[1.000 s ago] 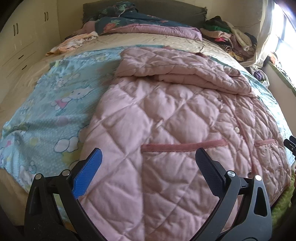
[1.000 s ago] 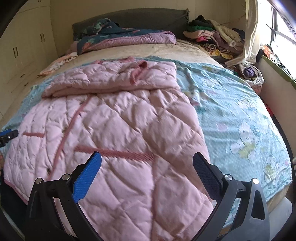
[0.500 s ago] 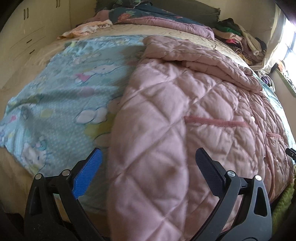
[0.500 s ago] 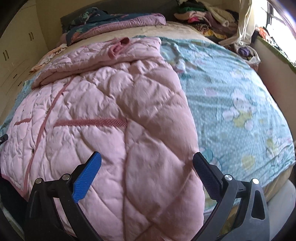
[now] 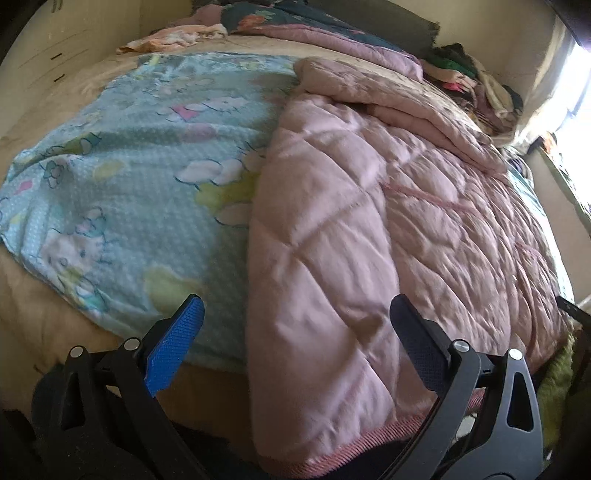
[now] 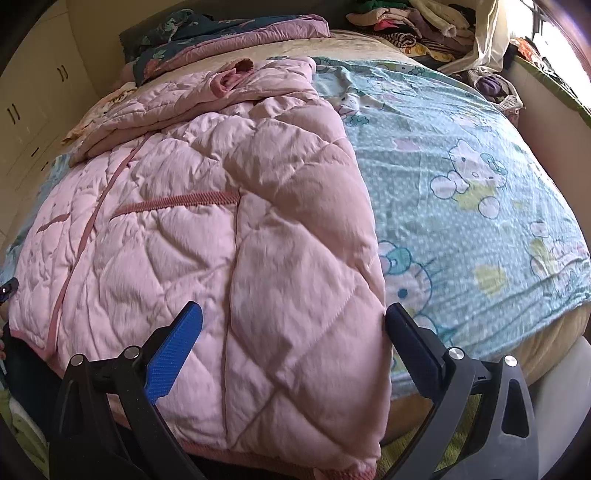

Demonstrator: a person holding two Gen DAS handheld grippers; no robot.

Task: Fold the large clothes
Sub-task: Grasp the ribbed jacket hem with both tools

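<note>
A large pink quilted coat (image 5: 369,229) lies flat on the bed, sleeves folded across its top, hem hanging over the near bed edge. It also shows in the right wrist view (image 6: 221,229). My left gripper (image 5: 295,332) is open, low over the coat's left bottom corner, jaws straddling its side edge. My right gripper (image 6: 291,336) is open, low over the coat's right bottom corner, jaws spanning its side edge. Neither holds anything.
The coat lies on a light blue cartoon-print sheet (image 5: 129,166), which also shows in the right wrist view (image 6: 461,166). A folded duvet (image 6: 240,33) lies at the headboard. Piled clothes (image 6: 417,22) lie at the far right. Cupboards (image 6: 22,110) stand left.
Both grippers have dropped lower and moved outward toward the coat's bottom corners, left one leftward, right one rightward. The coat has not moved. Both stay open.
</note>
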